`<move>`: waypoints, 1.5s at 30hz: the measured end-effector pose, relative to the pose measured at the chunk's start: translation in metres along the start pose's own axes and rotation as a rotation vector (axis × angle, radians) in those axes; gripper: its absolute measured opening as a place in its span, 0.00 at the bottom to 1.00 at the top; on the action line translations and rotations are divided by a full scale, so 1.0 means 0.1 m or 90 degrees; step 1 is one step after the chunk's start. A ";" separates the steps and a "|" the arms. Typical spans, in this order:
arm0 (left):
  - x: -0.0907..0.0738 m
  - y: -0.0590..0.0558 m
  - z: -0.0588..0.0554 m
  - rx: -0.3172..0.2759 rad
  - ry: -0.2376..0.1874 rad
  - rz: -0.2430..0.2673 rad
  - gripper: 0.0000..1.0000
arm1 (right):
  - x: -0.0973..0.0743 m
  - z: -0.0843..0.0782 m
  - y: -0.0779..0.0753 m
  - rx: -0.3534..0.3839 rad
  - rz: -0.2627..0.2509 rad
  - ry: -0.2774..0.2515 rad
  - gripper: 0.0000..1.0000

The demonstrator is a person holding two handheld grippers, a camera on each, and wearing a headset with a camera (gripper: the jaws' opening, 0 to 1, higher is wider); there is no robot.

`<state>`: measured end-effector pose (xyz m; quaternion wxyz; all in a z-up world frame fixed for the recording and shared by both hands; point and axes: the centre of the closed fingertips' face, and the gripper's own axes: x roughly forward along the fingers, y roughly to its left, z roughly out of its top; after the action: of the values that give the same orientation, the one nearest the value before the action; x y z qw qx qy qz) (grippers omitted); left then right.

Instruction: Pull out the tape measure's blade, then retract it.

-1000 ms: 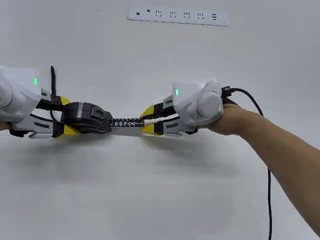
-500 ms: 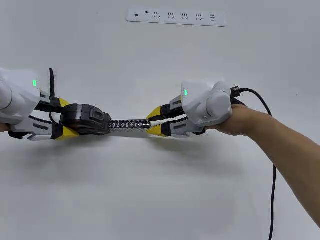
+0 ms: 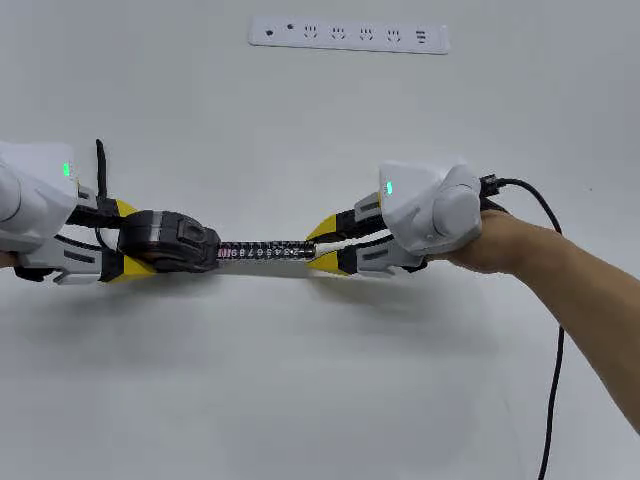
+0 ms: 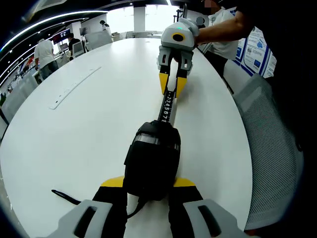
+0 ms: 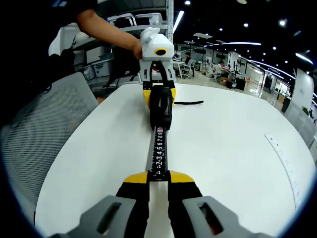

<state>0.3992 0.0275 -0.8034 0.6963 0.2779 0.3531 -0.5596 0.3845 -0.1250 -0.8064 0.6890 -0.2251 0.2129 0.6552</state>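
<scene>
A black tape measure [image 3: 170, 241] sits between the yellow tips of my left gripper [image 3: 128, 240], which is shut on its case [image 4: 151, 159]. Its black blade [image 3: 265, 250] with white numbers runs rightward over the white table to my right gripper [image 3: 322, 249]. That gripper is shut on the blade's end [image 5: 158, 172]. In the right gripper view the blade [image 5: 159, 148] stretches straight ahead to the case [image 5: 161, 107] and the left gripper [image 5: 157, 100] behind it. The left gripper view has the right gripper [image 4: 172, 84] at the far end of the blade [image 4: 167, 106].
A white power strip [image 3: 348, 34] lies flat at the far side of the table [image 3: 300, 380]. A black cable [image 3: 552, 370] trails from the right gripper along the person's forearm. A mesh chair [image 5: 39, 134] stands at the table's edge.
My right gripper has moved to the right, away from the case, and more of the blade shows between the two grippers. The left gripper has stayed put.
</scene>
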 end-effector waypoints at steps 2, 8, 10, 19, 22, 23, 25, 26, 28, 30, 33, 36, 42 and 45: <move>0.00 0.00 0.00 -0.001 -0.001 0.000 0.28 | -0.01 -0.02 0.00 0.001 0.000 0.002 0.12; 0.01 -0.01 0.01 0.000 -0.001 0.001 0.28 | -0.08 -0.09 0.02 0.010 -0.001 0.007 0.12; 0.01 -0.01 0.01 0.001 0.000 0.000 0.28 | -0.10 -0.11 0.02 0.013 -0.002 0.008 0.12; 0.01 0.00 0.01 0.002 0.004 0.000 0.28 | -0.18 -0.14 0.03 0.018 -0.004 0.009 0.12; 0.01 0.00 0.01 0.001 0.005 0.000 0.28 | -0.22 -0.15 0.04 0.020 -0.005 0.010 0.12; 0.01 0.00 0.01 0.001 0.004 0.000 0.28 | -0.23 -0.17 0.04 0.021 -0.006 0.011 0.12; 0.01 0.00 0.01 0.001 0.004 0.000 0.28 | -0.26 -0.18 0.05 0.022 -0.006 0.012 0.12; 0.01 0.00 0.01 0.000 0.004 0.000 0.28 | -0.27 -0.20 0.05 0.023 -0.007 0.014 0.12; 0.01 0.00 0.01 0.000 0.004 0.000 0.28 | -0.30 -0.21 0.05 0.025 -0.007 0.015 0.12; 0.01 0.00 0.02 0.001 0.004 0.000 0.28 | -0.33 -0.24 0.05 0.026 -0.009 0.018 0.12; 0.01 -0.01 0.02 0.001 0.004 0.000 0.28 | -0.37 -0.28 0.05 0.028 -0.009 0.021 0.12; 0.01 -0.01 0.03 0.001 0.003 0.000 0.28 | -0.40 -0.31 0.06 0.030 -0.010 0.024 0.12; 0.01 -0.01 0.03 0.001 0.004 -0.001 0.28 | -0.47 -0.38 0.04 0.036 -0.014 0.027 0.12; 0.01 -0.01 0.03 0.001 0.004 -0.001 0.28 | -0.50 -0.40 0.04 0.038 -0.016 0.029 0.12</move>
<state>0.3990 0.0246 -0.8025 0.6946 0.2798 0.3553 -0.5595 0.3784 -0.1892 -0.8096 0.6988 -0.2218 0.2453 0.6343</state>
